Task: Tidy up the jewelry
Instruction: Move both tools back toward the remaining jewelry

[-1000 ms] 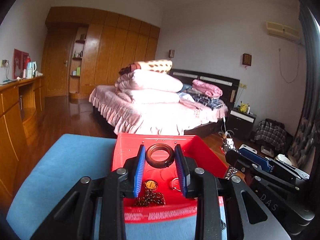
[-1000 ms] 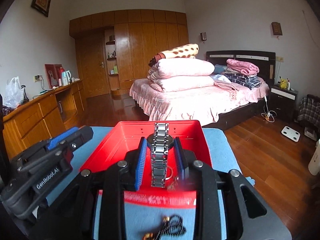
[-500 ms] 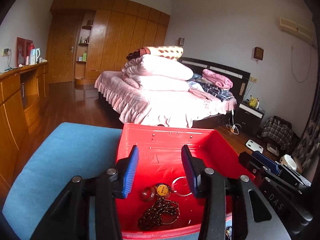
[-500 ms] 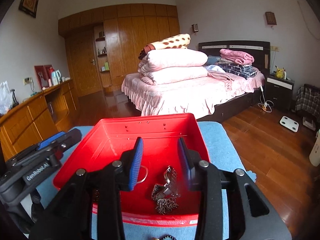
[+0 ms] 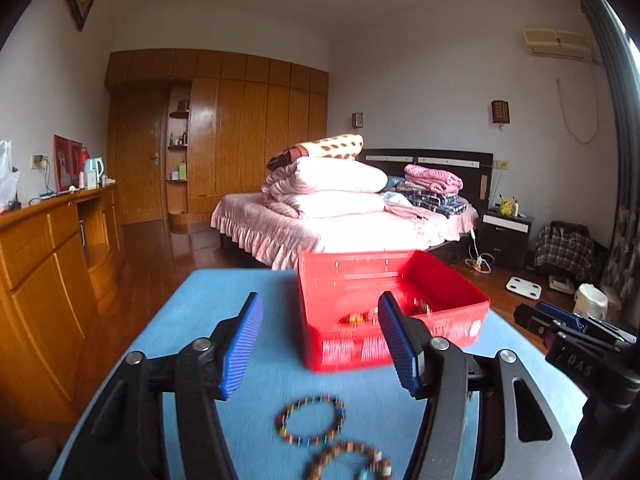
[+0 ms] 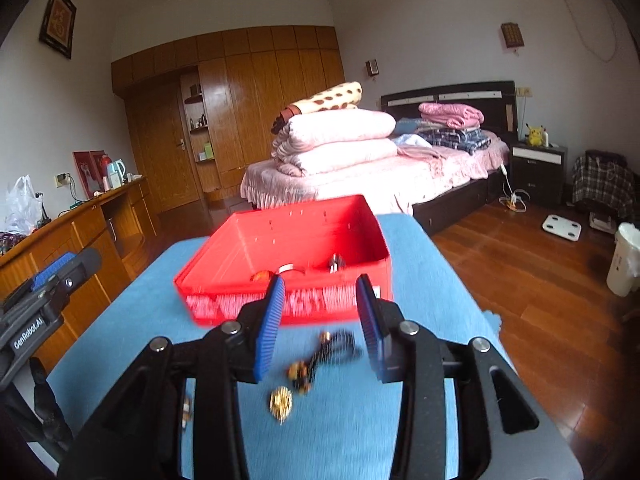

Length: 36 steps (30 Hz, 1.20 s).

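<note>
A red box [image 5: 394, 322] [image 6: 288, 264] stands on the blue table top [image 5: 200, 312] [image 6: 416, 264] with several pieces of jewelry inside. My left gripper [image 5: 320, 344] is open and empty, short of the box and over a multicoloured bead bracelet [image 5: 310, 420] and a brown bead bracelet [image 5: 348, 460]. My right gripper [image 6: 320, 324] is open and empty, above a black cord necklace with amber beads [image 6: 320, 356] and a gold pendant [image 6: 281, 400]. The left gripper also shows in the right wrist view [image 6: 44, 292], and the right one in the left wrist view [image 5: 576, 336].
A wooden sideboard [image 5: 48, 264] runs along the left of the table. Wooden floor [image 6: 540, 300] drops away on the right, with a white bin [image 6: 624, 264]. A bed with stacked pink quilts [image 5: 332, 200] stands behind the box.
The left gripper let a dark ring fall into the box, the right one a metal watch. Both opened and pulled back from over the box to the loose jewelry on the cloth.
</note>
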Motion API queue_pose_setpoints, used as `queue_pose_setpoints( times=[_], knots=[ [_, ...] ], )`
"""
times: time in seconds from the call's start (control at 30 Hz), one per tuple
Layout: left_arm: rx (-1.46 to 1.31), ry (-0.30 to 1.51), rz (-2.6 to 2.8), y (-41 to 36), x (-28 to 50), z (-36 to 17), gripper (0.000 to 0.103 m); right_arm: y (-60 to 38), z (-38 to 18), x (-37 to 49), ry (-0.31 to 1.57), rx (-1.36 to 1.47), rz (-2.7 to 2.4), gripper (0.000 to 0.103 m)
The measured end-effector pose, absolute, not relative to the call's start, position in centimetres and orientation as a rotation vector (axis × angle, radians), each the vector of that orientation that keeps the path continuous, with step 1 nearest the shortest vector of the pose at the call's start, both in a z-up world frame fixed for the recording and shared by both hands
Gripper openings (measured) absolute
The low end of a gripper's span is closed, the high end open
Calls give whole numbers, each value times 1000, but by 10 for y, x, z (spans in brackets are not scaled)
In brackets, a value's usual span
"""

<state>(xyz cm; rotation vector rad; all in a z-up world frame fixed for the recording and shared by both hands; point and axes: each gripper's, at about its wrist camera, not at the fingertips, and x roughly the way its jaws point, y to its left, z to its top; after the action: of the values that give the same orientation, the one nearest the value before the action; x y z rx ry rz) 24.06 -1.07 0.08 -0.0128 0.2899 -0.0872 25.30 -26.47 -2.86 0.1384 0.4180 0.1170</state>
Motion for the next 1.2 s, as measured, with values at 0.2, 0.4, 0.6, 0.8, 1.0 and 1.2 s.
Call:
queue_pose_setpoints(
  times=[0.2, 0.4, 0.6, 0.8, 1.0, 1.2],
  knots=[
    [-42, 318, -64, -2, 206, -31, 59, -260, -56, 219, 457, 150, 101, 38],
    [-46, 377, -96, -8, 191, -60, 59, -253, -82, 202, 495, 138, 77, 38],
    [-34, 429, -143, -25, 193, -76, 59, -252, -97, 196, 535, 127, 60, 38],
    [-33, 448, -172, -39, 192, -80, 59, -263, -96, 191, 529, 123, 30, 38],
    [-36, 486, -183, -50, 202, -83, 59, -271, -98, 189, 531, 125, 22, 39],
    [-49, 585, -175, -54, 218, -92, 54, -272, -99, 190, 532, 123, 29, 40]
  ],
)
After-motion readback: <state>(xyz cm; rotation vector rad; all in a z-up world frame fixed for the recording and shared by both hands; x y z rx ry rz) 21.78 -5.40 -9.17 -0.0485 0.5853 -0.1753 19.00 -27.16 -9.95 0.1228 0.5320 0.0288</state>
